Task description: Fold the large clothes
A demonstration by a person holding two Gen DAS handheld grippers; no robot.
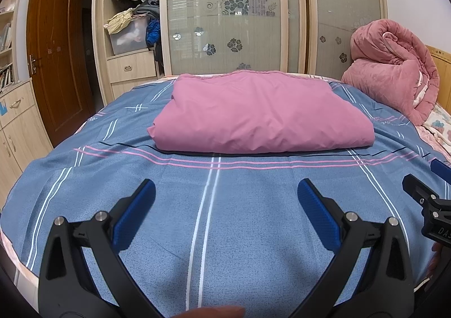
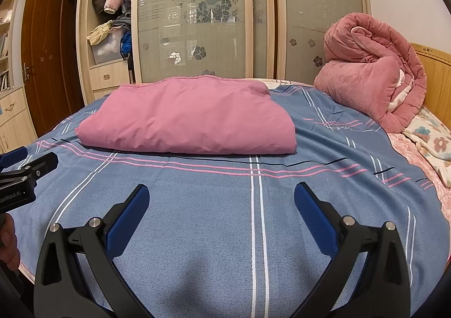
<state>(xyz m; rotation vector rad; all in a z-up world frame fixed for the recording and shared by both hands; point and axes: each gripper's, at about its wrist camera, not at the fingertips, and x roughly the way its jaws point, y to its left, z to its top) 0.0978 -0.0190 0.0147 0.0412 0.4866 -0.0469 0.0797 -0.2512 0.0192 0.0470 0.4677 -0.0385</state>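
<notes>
The folded garment (image 1: 262, 114) on the bed is a plain mauve-pink, with no print on it. Under it the bedsheet (image 1: 239, 219) is a speckled denim blue, crossed by a plaid of thin white, pink and dark navy lines. The rolled quilt (image 2: 375, 83) by the headboard is a dusty rose, showing a little white inside its folds. Beside it a cream cloth (image 2: 434, 146) carries pink and teal flowers. Both claws, left claw (image 1: 225, 205) and right claw (image 2: 221, 209), are black with blue textured pads. The wardrobe doors (image 1: 225, 21) are frosted grey-green with dark floral decals, framed in pale wood; the room door (image 1: 53, 52) is reddish brown.
</notes>
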